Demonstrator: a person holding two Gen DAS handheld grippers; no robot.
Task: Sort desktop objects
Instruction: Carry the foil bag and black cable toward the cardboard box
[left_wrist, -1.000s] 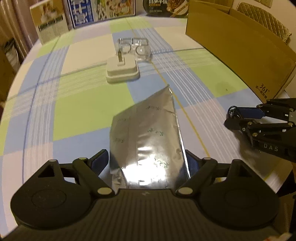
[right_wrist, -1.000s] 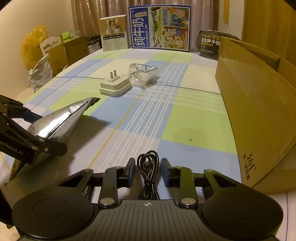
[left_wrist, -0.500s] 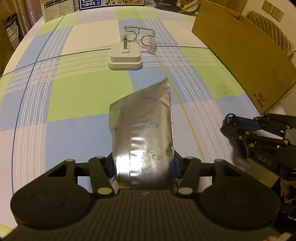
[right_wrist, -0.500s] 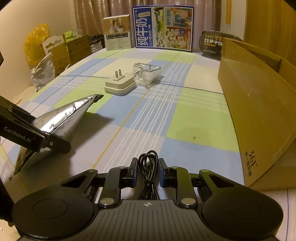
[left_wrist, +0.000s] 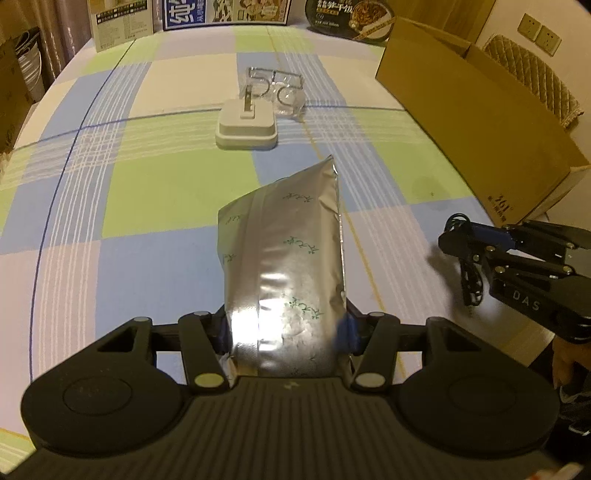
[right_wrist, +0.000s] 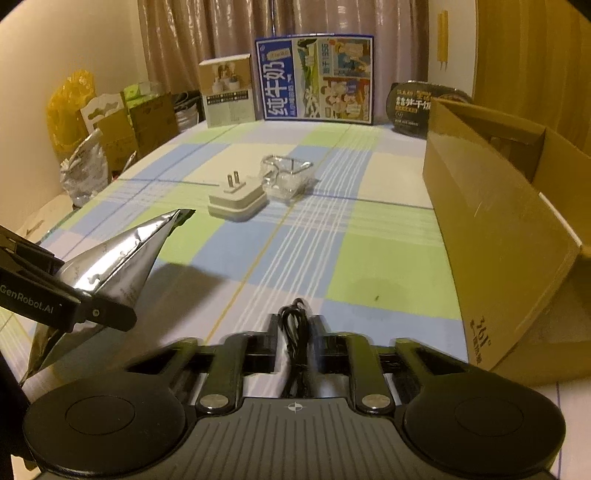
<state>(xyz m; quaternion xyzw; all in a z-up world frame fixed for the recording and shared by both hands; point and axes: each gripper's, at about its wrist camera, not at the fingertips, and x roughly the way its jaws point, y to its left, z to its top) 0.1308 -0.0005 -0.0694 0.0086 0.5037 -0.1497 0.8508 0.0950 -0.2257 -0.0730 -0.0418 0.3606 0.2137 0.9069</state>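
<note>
My left gripper (left_wrist: 286, 326) is shut on a silver foil pouch (left_wrist: 284, 258) and holds it lifted above the checked tablecloth; the pouch also shows in the right wrist view (right_wrist: 122, 254). My right gripper (right_wrist: 295, 328) is shut on a coiled black cable (right_wrist: 293, 332), also seen at the right of the left wrist view (left_wrist: 469, 273). A white plug adapter (left_wrist: 246, 127) and a clear plastic case (left_wrist: 279, 92) lie on the middle of the table.
An open cardboard box (right_wrist: 498, 221) stands on the table's right side. A milk carton box (right_wrist: 317, 79), a smaller box (right_wrist: 229, 90) and a black bowl pack (right_wrist: 413, 107) stand at the far edge. Bags (right_wrist: 85, 166) sit beyond the left edge.
The left gripper closed on the foil pouch and lifted it off the table. The right gripper kept hold of the cable and rose a little.
</note>
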